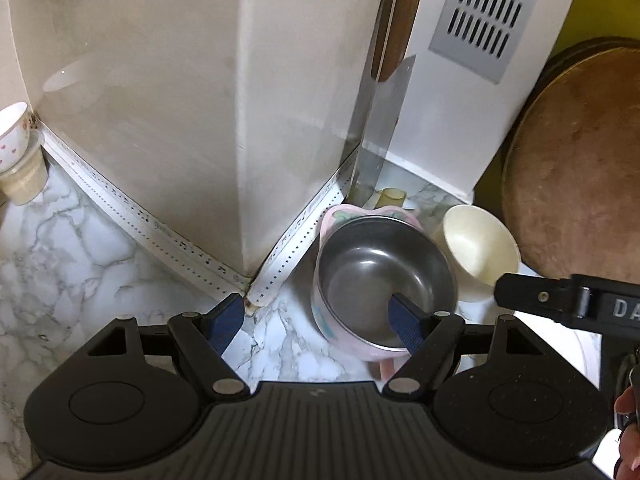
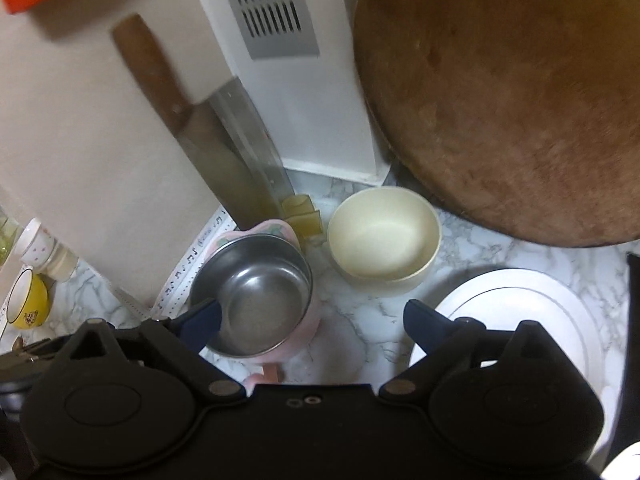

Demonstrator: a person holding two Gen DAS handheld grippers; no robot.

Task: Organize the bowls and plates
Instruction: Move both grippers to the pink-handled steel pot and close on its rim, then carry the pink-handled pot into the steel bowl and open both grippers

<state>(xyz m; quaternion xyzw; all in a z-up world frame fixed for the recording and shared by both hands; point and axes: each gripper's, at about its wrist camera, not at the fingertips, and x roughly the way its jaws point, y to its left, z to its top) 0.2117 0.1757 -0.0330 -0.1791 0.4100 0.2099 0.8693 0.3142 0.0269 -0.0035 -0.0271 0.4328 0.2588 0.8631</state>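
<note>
Steel bowl (image 1: 386,280) is the pivot: it sits inside a pink pot (image 1: 340,320) on the marble counter (image 1: 80,248), at the wall corner, ahead and slightly right of the left gripper (image 1: 320,316). Left gripper is wide open and holds nothing. Its left pad hangs over bare counter; its right finger (image 1: 406,322) overlaps the bowl's near rim and looks dipped inside, though contact can't be confirmed. So the rim lies between the pads, toward the right one. Bowl is round, so no long axis to align; the pot's handle seems to point near, under the gripper body.

Cream bowl (image 2: 384,236) stands just right of the steel one, apart from it, with the round board (image 2: 520,100) leaning behind. White plate (image 2: 520,312) lies near right.

Right gripper (image 2: 312,320) is also wide open and empty, over bare counter between steel bowl and plate. Cream bowl is straight ahead, further away. Its left pad overlaps the steel bowl's near left rim in view; its right pad overlaps the plate's left edge.

Judgement: left is nearer the steel bowl, right nearer the cream bowl and plate.
</note>
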